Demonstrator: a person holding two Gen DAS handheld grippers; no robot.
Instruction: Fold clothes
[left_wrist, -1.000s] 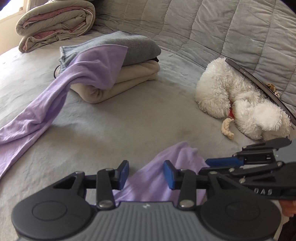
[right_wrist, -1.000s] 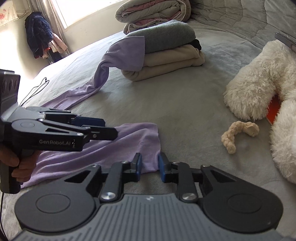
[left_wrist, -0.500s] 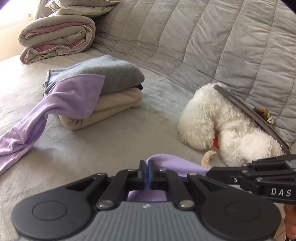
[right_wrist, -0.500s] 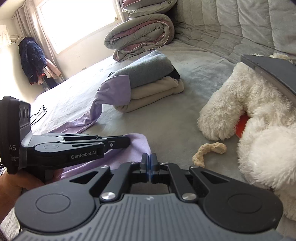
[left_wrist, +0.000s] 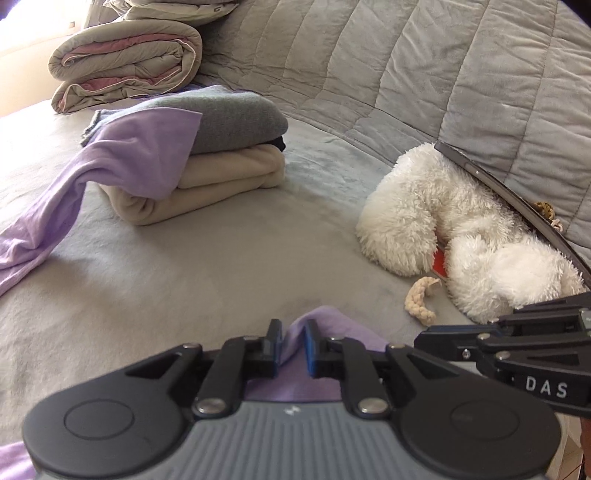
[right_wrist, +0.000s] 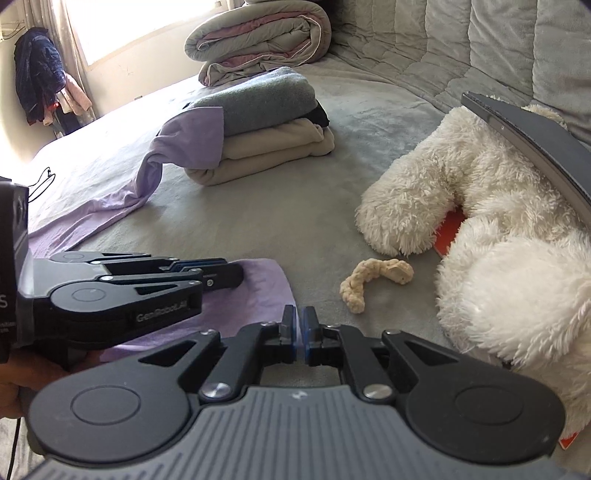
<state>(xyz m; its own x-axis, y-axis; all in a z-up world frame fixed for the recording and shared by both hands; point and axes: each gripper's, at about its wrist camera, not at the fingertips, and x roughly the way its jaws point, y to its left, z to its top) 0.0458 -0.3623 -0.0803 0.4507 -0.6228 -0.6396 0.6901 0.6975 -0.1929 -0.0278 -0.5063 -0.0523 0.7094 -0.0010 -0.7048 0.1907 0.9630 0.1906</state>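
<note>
A long lilac garment (left_wrist: 122, 155) trails across the grey bed, and its far end drapes over a stack of folded clothes (left_wrist: 236, 173). Its near end (right_wrist: 255, 295) lies bunched under both grippers. My left gripper (left_wrist: 293, 345) pinches a raised fold of this lilac fabric, with its jaws a little apart around it. My right gripper (right_wrist: 299, 330) is nearly shut at the garment's right corner, and only a thin slit shows between the pads. The left gripper (right_wrist: 236, 275) sits just left of the right one.
A white plush toy (left_wrist: 424, 206) lies to the right, with a dark flat board (left_wrist: 509, 192) leaning on it. A small rope toy (right_wrist: 369, 277) lies close to my right gripper. A rolled duvet (left_wrist: 125, 70) sits at the back by the quilted headboard (left_wrist: 406, 74).
A second ago both grippers were open over the flat cloth end. They then shut on it and lifted a fold. Both jaws now stand slightly wider than half a second ago.
</note>
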